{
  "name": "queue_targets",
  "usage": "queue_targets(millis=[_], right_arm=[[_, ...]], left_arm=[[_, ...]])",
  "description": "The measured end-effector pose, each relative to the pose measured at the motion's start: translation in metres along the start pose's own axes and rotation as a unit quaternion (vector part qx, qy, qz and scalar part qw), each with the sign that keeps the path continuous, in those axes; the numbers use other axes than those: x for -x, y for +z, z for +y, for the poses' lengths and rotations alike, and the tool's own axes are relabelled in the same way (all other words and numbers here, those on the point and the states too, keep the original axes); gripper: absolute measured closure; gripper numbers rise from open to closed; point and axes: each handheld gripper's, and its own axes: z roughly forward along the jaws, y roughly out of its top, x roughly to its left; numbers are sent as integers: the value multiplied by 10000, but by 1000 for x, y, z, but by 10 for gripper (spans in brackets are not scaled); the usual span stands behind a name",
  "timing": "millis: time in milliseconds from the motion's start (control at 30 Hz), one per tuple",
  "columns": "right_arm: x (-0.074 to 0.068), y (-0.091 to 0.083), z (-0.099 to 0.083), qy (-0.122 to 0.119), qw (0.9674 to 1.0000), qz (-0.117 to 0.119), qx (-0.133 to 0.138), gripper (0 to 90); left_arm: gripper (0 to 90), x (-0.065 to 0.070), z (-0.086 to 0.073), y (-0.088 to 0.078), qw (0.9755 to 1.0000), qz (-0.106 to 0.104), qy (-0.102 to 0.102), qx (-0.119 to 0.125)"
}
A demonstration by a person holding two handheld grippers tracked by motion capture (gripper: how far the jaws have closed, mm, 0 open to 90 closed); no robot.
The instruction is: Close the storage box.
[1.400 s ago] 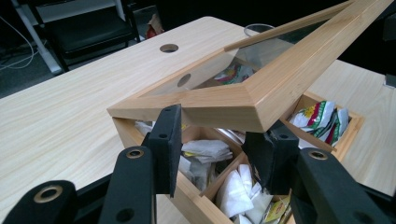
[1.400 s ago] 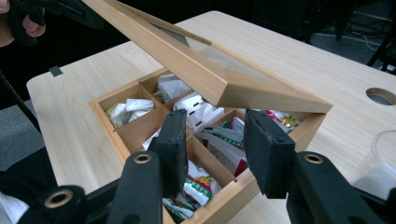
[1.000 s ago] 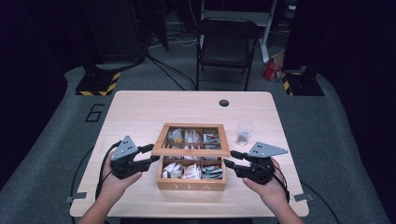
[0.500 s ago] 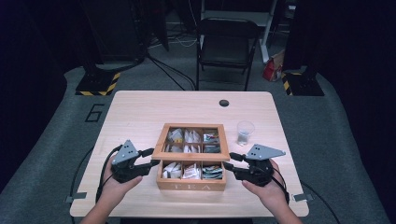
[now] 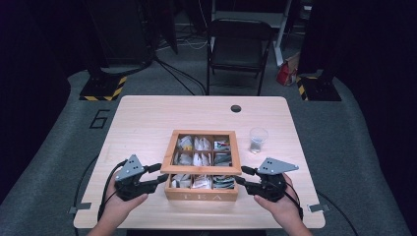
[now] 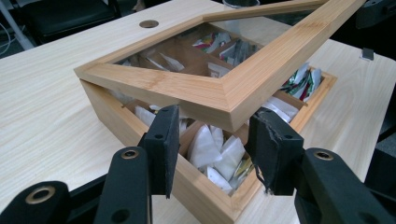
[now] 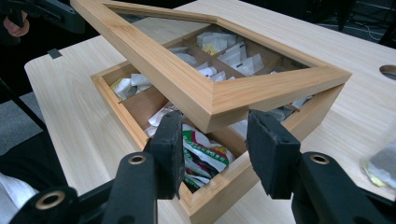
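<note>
High view: the box [image 5: 202, 167] sits mid-table [image 5: 147, 123], its glass lid [image 5: 201, 169] raised, bare wood on all sides. Left gripper [image 5: 160, 174] and right gripper [image 5: 239, 176] meet the lid's front corners.

Left gripper view: jaws straddle the lid corner [image 6: 229, 105], just opened further; contact unclear.

Right gripper view: jaws flank the other corner [image 7: 210, 109]; grip unclear.

Your left gripper [image 5: 158, 173] & right gripper [image 5: 242, 176]: black bodies w/ grey three-cornered plates on top, black cables trailing off lower frame. Close up, matte black jaws w/ brass-ringed holes at the pivots; foam pads [image 6: 164, 140] look worn at edges.
</note>
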Motion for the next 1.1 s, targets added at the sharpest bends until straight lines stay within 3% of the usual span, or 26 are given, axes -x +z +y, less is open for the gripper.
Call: queue_targets(millis=[433, 867, 1033, 1100], right_arm=[[-4, 6, -20, 86, 10000, 30, -17, 570], [-6, 12, -33, 91, 9997, 2, -224, 573], [-9, 15, -36, -4, 9992, -30, -393, 570], [-10, 16, -39, -38, 9988, -30, -494, 564]], left_arm=[[547, 5, -16, 5, 9999, 11, 3, -151], [548, 9, -27, 7, 9993, -91, -101, -353], [563, 9, -28, 5, 9996, -124, -182, -173], [581, 9, -27, 7, 9994, -156, -139, -258]])
